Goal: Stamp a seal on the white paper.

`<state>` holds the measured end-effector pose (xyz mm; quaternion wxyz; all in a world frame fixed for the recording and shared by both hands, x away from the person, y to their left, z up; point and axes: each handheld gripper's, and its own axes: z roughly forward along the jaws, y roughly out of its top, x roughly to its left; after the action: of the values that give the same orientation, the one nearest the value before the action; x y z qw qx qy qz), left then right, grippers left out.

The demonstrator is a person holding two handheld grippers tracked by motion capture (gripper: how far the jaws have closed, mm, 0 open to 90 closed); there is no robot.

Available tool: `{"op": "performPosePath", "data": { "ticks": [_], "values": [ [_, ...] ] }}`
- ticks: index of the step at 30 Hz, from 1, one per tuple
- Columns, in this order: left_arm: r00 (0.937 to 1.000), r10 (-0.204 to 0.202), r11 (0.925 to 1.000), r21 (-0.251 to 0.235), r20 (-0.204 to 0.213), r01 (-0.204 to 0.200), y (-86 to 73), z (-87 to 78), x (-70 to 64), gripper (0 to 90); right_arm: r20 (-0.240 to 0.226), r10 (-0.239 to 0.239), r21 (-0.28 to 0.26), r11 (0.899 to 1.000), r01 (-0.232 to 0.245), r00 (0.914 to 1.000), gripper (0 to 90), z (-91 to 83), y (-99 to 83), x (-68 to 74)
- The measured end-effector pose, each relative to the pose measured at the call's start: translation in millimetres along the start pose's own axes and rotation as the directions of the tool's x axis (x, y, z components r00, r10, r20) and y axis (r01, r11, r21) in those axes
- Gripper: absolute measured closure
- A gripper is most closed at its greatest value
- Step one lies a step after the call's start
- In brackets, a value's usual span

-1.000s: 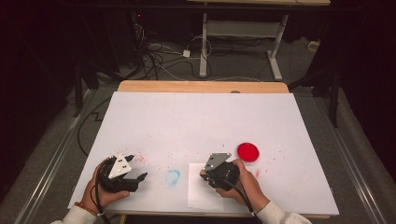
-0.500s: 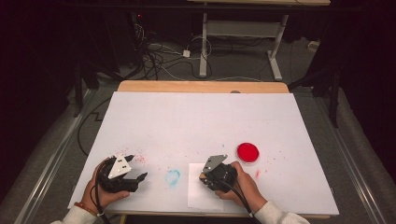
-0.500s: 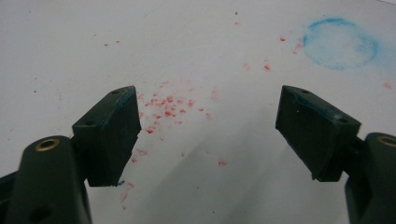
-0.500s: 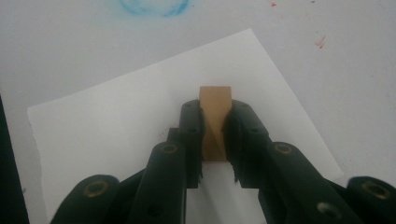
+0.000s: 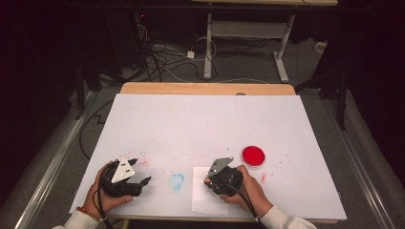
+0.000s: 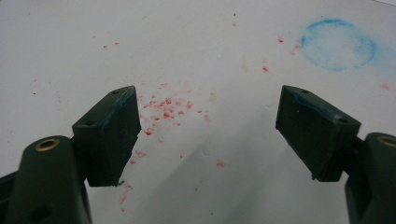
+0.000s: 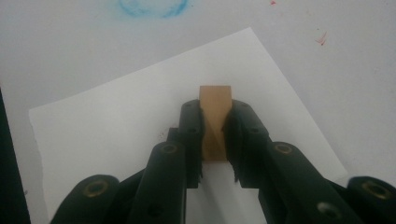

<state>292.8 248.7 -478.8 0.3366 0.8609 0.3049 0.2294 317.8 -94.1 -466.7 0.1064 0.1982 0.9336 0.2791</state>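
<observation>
White-covered counter [image 5: 200, 124], red speckles, blue ring stain [image 5: 176, 181], red dish [image 5: 253, 155], left tongs [image 6: 208, 135] spread wide over bare cover, right tongs [image 7: 215, 140] clamping wooden block [image 7: 215, 116] over paper sheet [image 7: 116, 135]

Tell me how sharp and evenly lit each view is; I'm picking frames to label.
High view: table bright, surroundings nearly black, slightly soft. Left gripper view: red specks and blue ring fairly sharp, soft shadow between the fingers. Right gripper view: wooden block clear, nearest gripper parts blurred.

Matt wooden block [image 7: 215, 116], white paper sheet [image 7: 116, 135]
</observation>
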Motion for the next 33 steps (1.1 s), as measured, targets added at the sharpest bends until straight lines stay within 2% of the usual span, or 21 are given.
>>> {"op": "performPosePath", "data": {
  "ticks": [18, 20, 26, 33],
  "values": [
    [1.0000, -0.001, 1.0000, -0.004, -0.003, 0.001, 0.5, -0.2, -0.4, 21.2, 0.002, -0.011, 0.002, 1.000, 0.011, 0.9999, 76.5, -0.4, 0.6, 0.5],
    [1.0000, -0.006, 0.9999, -0.009, -0.003, 0.006, 0.4, -0.8, 0.5, 21.2, 0.016, -0.020, 0.012, 1.000, 0.020, 0.9997, 76.4, -2.0, 2.4, 1.1],
    [1.0000, -0.004, 0.9999, -0.010, -0.007, 0.004, 0.1, -0.7, 0.6, 21.1, 0.039, -0.002, -0.061, 0.998, 0.005, 0.9993, 76.4, -26.8, 9.0, -4.9],
    [1.0000, -0.003, 0.9999, -0.010, -0.004, 0.003, 0.3, -0.8, 0.7, 21.2, 0.072, 0.020, -0.112, 0.994, -0.012, 0.9972, 76.3, -48.3, 8.2, -14.2]
  ]
}}
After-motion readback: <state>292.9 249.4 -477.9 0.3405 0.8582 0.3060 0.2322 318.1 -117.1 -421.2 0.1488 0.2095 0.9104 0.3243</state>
